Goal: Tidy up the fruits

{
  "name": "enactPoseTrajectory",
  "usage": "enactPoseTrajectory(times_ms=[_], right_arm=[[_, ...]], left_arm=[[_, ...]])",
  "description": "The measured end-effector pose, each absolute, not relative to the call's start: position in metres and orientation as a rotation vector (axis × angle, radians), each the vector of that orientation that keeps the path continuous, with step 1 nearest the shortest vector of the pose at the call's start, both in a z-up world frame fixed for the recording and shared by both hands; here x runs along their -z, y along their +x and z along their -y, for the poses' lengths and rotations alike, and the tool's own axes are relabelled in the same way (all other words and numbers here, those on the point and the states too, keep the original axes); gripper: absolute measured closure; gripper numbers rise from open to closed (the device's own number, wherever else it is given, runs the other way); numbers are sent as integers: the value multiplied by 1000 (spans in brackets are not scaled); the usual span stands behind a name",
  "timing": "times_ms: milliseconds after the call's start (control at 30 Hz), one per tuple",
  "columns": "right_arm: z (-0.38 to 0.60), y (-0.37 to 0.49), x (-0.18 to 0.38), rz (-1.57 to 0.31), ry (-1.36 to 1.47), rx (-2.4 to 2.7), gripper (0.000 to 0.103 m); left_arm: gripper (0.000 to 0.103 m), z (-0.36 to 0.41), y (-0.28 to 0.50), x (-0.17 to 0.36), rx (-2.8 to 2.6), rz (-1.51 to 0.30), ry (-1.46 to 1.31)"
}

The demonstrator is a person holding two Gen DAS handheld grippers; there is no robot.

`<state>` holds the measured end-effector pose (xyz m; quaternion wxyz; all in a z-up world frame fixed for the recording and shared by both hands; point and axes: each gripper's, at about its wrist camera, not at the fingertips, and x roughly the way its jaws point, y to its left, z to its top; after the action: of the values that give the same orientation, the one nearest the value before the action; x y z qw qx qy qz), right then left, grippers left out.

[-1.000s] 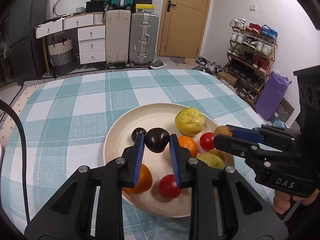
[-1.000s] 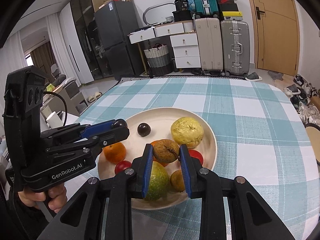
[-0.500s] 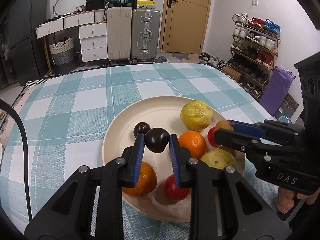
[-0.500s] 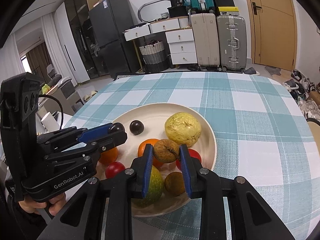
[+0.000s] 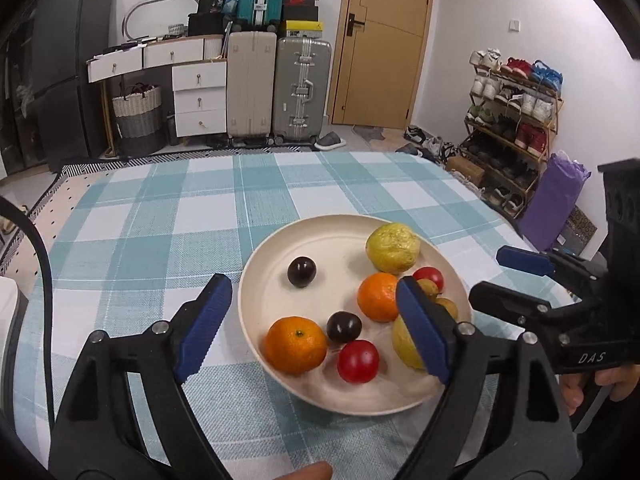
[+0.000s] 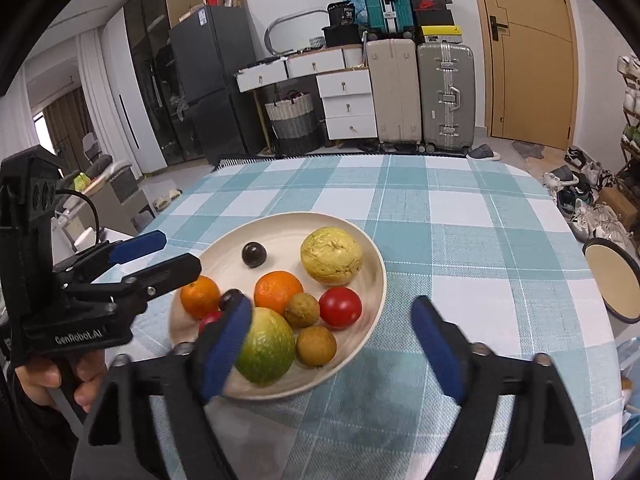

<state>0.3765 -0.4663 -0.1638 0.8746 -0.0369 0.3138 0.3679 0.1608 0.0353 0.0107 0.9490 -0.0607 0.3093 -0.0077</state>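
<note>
A cream plate (image 5: 256,280) on the checked cloth holds several fruits. My left gripper (image 5: 310,286) hangs over its near left side, jaws opening wide, pressing on nothing. A dark plum (image 5: 344,327) lies loose between an orange (image 5: 295,345) and a red tomato (image 5: 358,361). A second plum (image 5: 301,271) sits farther back. My right gripper (image 6: 332,306) hovers over the plate's (image 6: 376,264) near right edge, jaws also opening and empty. A brown fruit (image 6: 302,310) rests beside a tomato (image 6: 340,307) and a green fruit (image 6: 266,346). A yellow guava (image 6: 331,255) lies at the back.
The teal checked tablecloth (image 5: 160,220) covers a rounded table. A round stool top (image 6: 612,280) stands off the right edge. Suitcases (image 5: 276,88), white drawers and a shoe rack (image 5: 512,128) line the room beyond. A hand (image 6: 48,376) holds the left gripper's handle.
Both grippers went from shut to wide open. The left one let go of the dark plum and the right one let go of the brown fruit. Both fruits now lie in the plate.
</note>
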Motion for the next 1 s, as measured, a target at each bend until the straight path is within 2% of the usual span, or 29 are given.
enactPoseTrajectory(times_ms=[100,133,567,1000], right_arm=[[473,368,164,-640,-77,-766,1],[476,365,163,-630,-74,-770,0],[482,326,167,-529,-103,-837,0],[483,322,166,-457,-94,-850,0]], left_arm=[[6,-34,143,-17,6,-609,-102],[0,-33,138,-18,0,-602,-97],[0,-27,77,-12,-53,-547,-118],[0,-31,72,-4,-90,-510,-131]])
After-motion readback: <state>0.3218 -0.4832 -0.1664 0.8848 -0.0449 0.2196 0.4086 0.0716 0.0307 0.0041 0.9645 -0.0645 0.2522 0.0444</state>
